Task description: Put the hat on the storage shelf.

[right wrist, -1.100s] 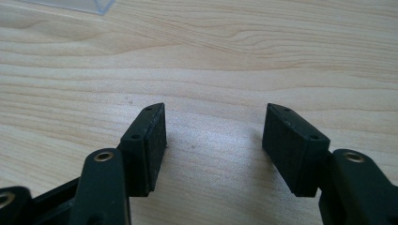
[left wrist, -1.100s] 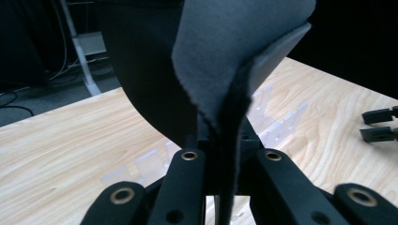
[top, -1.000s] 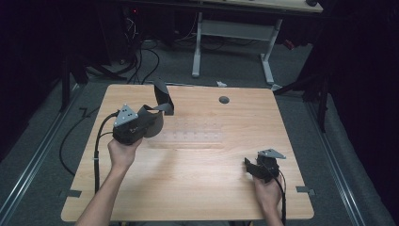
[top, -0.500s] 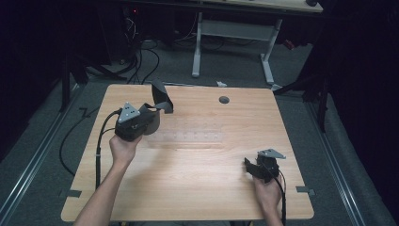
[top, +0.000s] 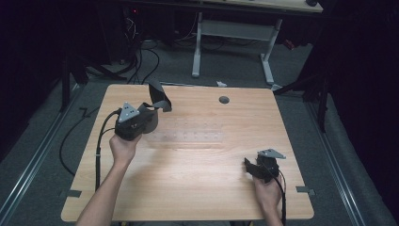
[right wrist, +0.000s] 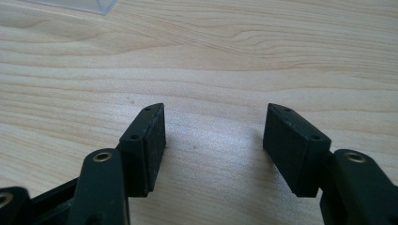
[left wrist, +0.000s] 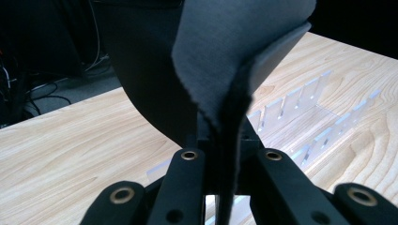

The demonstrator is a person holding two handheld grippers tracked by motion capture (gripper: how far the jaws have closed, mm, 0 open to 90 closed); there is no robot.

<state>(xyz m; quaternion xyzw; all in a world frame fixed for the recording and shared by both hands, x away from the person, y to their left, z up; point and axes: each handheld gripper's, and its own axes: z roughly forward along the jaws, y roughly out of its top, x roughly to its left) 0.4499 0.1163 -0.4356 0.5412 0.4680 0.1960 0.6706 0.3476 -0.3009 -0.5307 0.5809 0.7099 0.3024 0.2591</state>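
Note:
A dark grey piece of fabric (top: pixel 158 95) hangs above the far left part of the wooden table (top: pixel 197 188), folded and standing up from the jaws. My left gripper (top: pixel 154 109) is shut on its lower edge; in the left gripper view the fabric (left wrist: pixel 234 56) rises between the closed jaws of the gripper (left wrist: pixel 225 140). A clear slotted plastic rack (top: pixel 188 137) lies flat at mid-table, just right of the left gripper and below the fabric (left wrist: pixel 305 93). My right gripper (top: pixel 248 165) rests at the near right, open, with bare wood between its pads (right wrist: pixel 213 140).
A round cable hole (top: pixel 224 100) sits near the table's far edge. A corner of the clear rack (right wrist: pixel 84 4) shows beyond the right gripper. Cables (top: pixel 101 146) trail off the table's left side. Another desk's legs (top: pixel 197 47) stand behind on the dark floor.
My left gripper has shifted slightly left with the fabric still held. The right gripper has stayed in place.

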